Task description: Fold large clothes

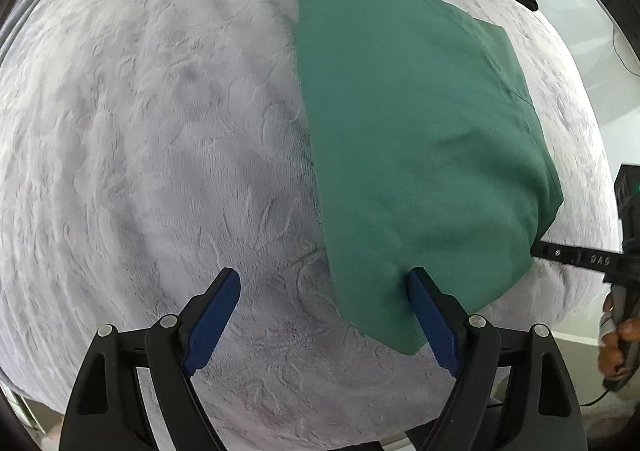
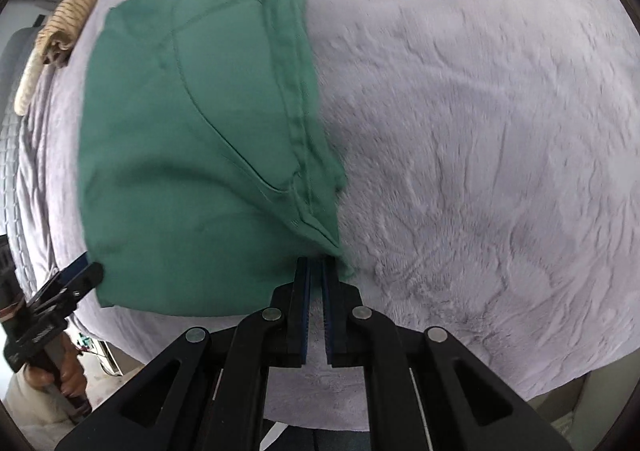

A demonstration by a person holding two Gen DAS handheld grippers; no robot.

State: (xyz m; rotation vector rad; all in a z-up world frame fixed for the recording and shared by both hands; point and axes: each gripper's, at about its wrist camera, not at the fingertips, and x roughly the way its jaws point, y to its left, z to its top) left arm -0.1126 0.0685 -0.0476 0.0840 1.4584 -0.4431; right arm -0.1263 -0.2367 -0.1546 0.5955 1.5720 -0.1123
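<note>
A green garment (image 1: 420, 139) lies folded on a pale grey plush blanket (image 1: 160, 155) that covers what looks like a bed. In the left wrist view it takes up the right half of the blanket, running from the far edge down to the near edge.

The left claw (image 1: 324, 283) is spread wide, with its blue pads (image 1: 212, 323) well apart. Its right finger touches the near hem of the garment, while its left finger stands over bare blanket; nothing is held between them.

The right claw (image 2: 316, 263) is pressed together, pinching the near corner of the garment (image 2: 192, 155) where the stitched, layered edges bunch up. In that view the garment lies to the left and the blanket (image 2: 480, 131) stretches away to the right.

A striped cloth (image 2: 64, 31) sits at the far left edge of the bed.
</note>
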